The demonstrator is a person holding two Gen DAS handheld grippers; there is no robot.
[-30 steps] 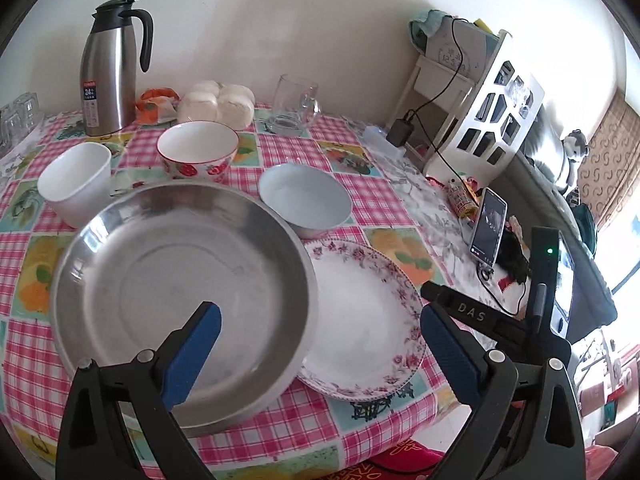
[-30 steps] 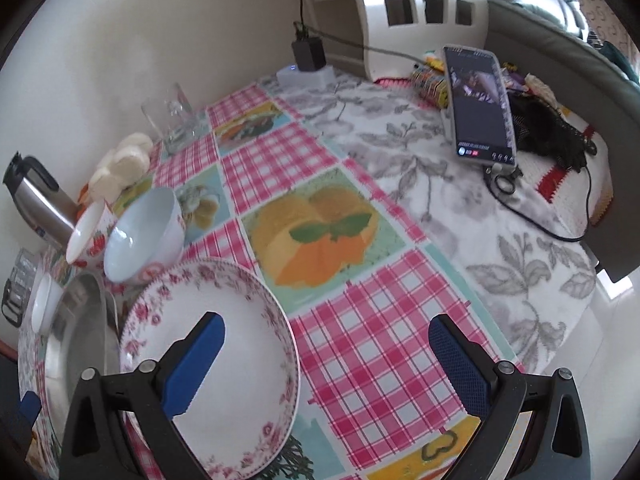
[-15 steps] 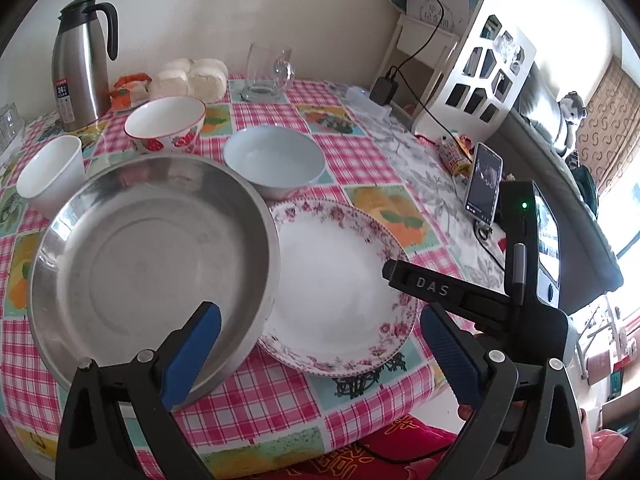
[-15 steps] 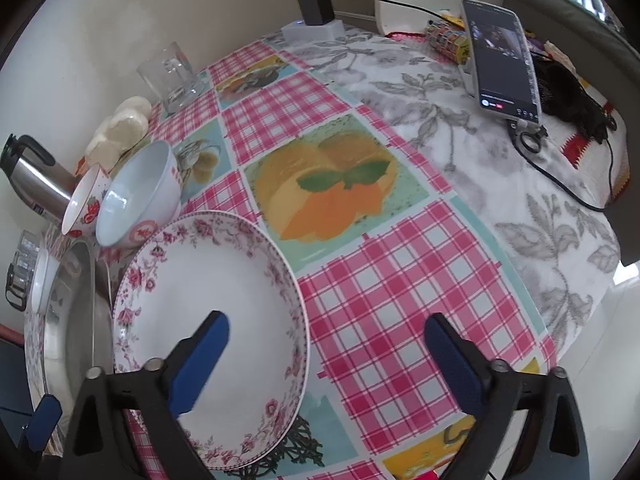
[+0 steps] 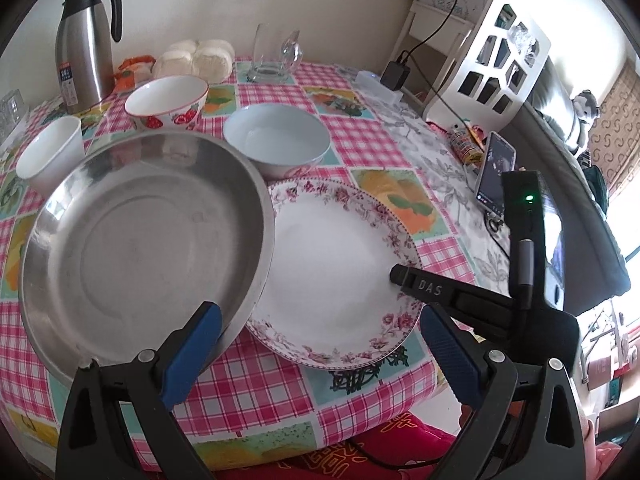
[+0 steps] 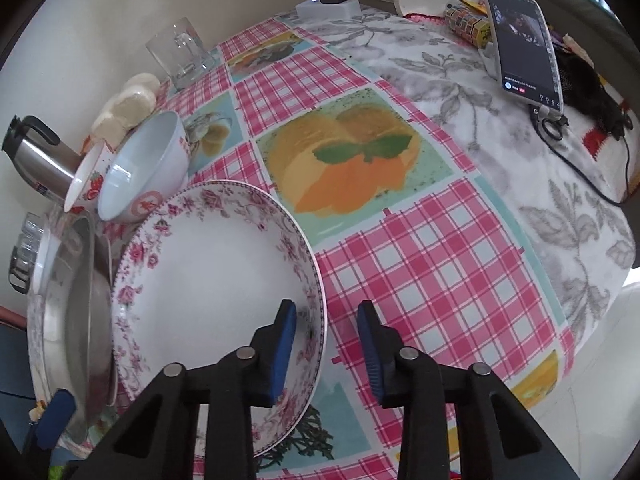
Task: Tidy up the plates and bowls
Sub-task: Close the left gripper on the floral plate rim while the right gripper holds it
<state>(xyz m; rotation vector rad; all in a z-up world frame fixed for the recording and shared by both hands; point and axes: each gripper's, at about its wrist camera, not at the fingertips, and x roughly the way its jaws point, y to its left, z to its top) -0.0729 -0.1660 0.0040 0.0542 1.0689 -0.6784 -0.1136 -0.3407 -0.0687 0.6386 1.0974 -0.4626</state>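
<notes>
Right gripper [image 6: 326, 334] narrowed astride the near rim of the floral plate [image 6: 208, 280] without contact being clear, left gripper [image 5: 316, 350] held wide over the table edge, steel pan [image 5: 140, 240] overlapped onto the plate's left side, blue bowl [image 5: 276, 146] and strawberry bowl [image 5: 168, 102] set behind on the checked tablecloth [image 5: 260, 384]

The big pan [image 5: 144, 236] was brushed metal, dull grey with soft reflections and faint rings. At its three o'clock the floral plate [image 5: 340, 264] was glazed ceramic, smooth and white. The pale bowl [image 5: 277, 142] at twelve o'clock of that plate was glossy too, as was the strawberry bowl [image 5: 167, 101]. The jug [image 5: 83, 42] at eleven o'clock had a satin steel body and a shiny black plastic handle. The tablecloth [image 6: 420, 264] looked slick, like printed vinyl. The gripper pads [image 6: 285, 350] were ribbed blue rubber on matt black plastic.
</notes>
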